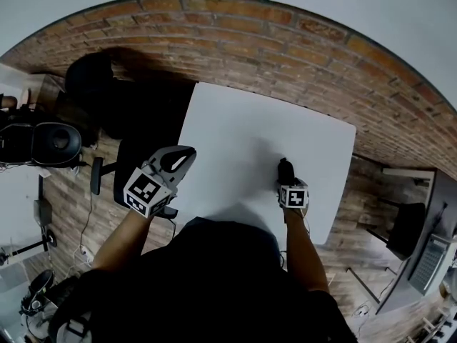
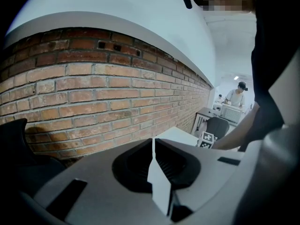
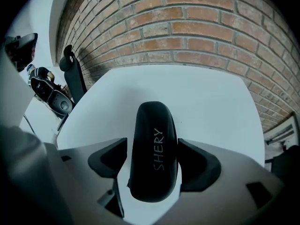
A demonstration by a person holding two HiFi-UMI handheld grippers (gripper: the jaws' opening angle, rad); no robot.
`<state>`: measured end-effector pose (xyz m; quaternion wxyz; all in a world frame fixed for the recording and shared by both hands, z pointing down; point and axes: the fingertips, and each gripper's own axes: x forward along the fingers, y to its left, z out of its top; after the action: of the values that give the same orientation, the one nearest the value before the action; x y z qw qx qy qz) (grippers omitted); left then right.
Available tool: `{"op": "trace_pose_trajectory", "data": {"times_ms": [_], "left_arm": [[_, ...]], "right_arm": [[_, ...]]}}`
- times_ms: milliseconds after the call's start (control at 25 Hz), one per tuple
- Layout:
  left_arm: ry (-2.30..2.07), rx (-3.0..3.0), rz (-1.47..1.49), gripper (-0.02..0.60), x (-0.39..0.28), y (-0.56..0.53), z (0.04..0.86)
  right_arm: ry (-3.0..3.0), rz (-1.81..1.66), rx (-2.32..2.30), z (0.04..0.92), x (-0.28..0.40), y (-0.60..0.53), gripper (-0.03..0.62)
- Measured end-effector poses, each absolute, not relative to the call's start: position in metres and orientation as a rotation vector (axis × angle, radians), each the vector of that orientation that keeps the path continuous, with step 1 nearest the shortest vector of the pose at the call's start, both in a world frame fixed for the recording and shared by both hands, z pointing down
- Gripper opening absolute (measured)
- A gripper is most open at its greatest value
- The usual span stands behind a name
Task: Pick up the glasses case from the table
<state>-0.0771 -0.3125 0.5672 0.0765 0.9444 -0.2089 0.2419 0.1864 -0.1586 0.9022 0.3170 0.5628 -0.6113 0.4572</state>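
- The white table has its far edge, at 12 o'clock in the head view, close to the brick wall. Its near edge at 6 o'clock meets the person's body.
- The glasses case, black and oblong, lies flat on the table toward 4 o'clock from the top's middle, a little in from the near edge. Bare white top spreads from it toward 10, 12 and 2 o'clock.
- Off the table's 9 o'clock edge a black chair stands on the floor, beside the left gripper.
- The right gripper points steeply down over the case, its forearm reaching in from 6 o'clock. Its jaws are spread wide with the case lengthwise between them.
- Only the right gripper view shows the fit. One pad stands just beside the case's 3 o'clock flank, and a thin gap shows at the 9 o'clock flank. The lid carries pale lettering, "SHERY", and the case's far end pokes past the jaws toward 12 o'clock.
- Only the left gripper view shows that gripper's jaws pressed together along one seam, with nothing between them, and aimed at the wall. At 3 o'clock it also catches the right gripper's marker cube and a distant person.
- The left gripper is held raised and tilted slightly downward, with its tips at the table's 9 o'clock edge.
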Motion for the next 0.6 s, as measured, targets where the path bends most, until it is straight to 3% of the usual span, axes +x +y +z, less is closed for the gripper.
{"op": "trace_pose_trajectory", "data": {"times_ms": [600], "left_arm": [[-0.626, 2.802, 0.747, 0.025, -0.082, -0.312, 0.578]], "right_arm": [[-1.547, 1.193, 1.366, 0.930, 0.169, -0.161, 0.339]]}}
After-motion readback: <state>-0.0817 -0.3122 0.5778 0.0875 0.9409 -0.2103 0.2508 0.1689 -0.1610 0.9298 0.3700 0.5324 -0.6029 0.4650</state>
